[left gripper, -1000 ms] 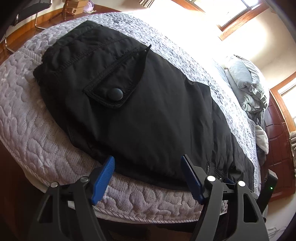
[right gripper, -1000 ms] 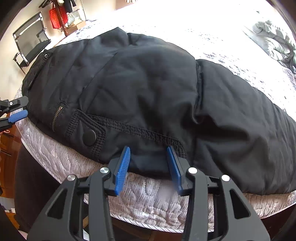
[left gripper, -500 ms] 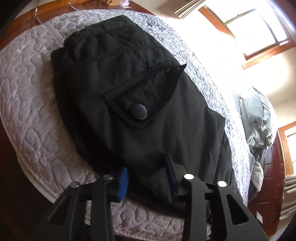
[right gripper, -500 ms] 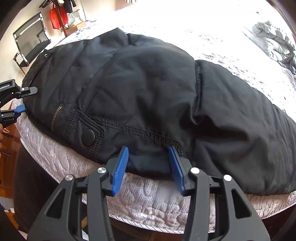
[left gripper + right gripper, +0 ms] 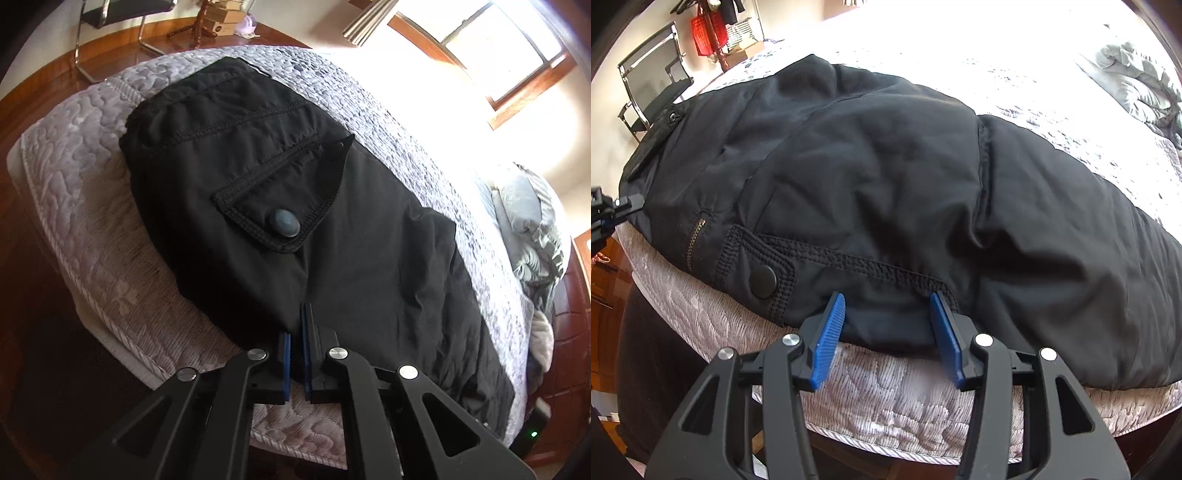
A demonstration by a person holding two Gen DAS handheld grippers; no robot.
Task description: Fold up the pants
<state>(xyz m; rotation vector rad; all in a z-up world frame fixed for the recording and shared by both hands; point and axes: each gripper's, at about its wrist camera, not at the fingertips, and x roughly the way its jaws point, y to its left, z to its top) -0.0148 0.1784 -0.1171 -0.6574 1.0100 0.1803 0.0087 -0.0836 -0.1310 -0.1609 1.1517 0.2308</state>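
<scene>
Now the left gripper (image 5: pixel 297 332), tilted steeply down at lower centre, has pinched the black fabric pants' (image 5: pixel 332 236) edge; the right gripper (image 5: pixel 888 325) straddles their hem, jaws apart.

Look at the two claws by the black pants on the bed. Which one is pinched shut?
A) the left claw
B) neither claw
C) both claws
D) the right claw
A: the left claw has its blue pads pressed together on the edge of the pants, while the right claw stands open, the pants' edge lying loose between its pads.
</scene>
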